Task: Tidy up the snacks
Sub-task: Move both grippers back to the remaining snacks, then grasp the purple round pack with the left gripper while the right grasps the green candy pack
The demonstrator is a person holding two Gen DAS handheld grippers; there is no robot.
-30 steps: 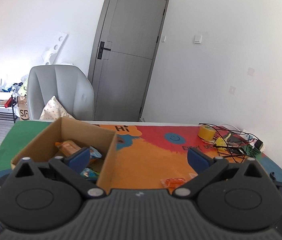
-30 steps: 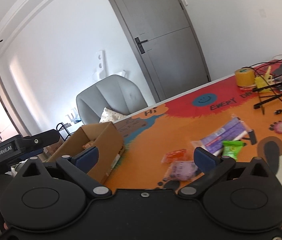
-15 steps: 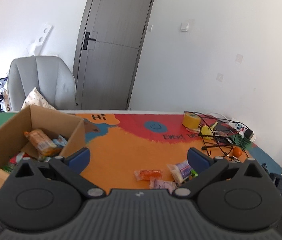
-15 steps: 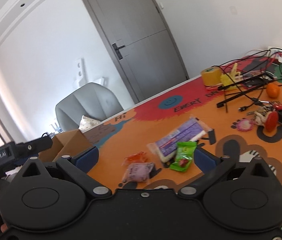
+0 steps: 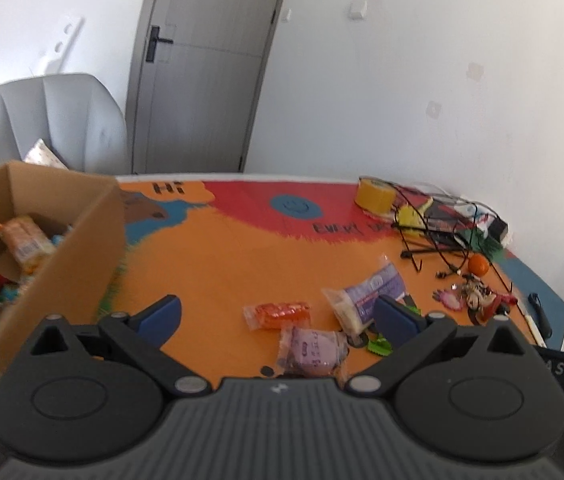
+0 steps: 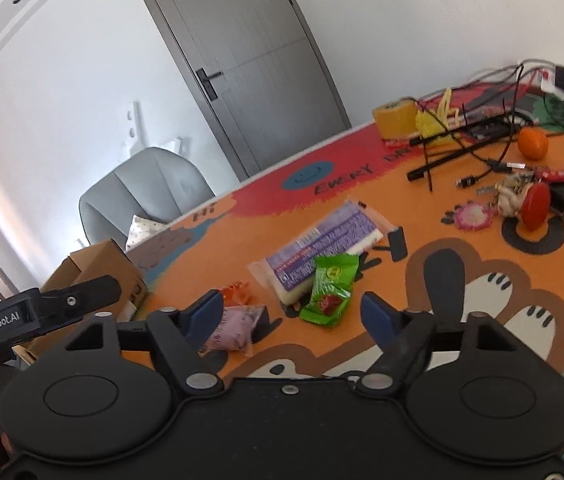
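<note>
Green packet: small crinkled green plastic snack packet [image 6: 328, 290] with a red picture, lying flat on the orange desk [image 6: 414, 220], overlapping a long purple-labelled wrapper [image 6: 322, 248].
Right gripper [image 6: 292, 312]: jaws closing, packet between them, untouched.
Left gripper [image 5: 278, 312]: jaws wide apart, empty, above a pale purple pouch [image 5: 312, 350].
Brown cardboard box [image 5: 78, 248]: left, holding snacks.

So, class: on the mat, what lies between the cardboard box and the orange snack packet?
Nothing. In the left wrist view, only bare orange mat lies between the cardboard box and the orange snack packet.
</note>
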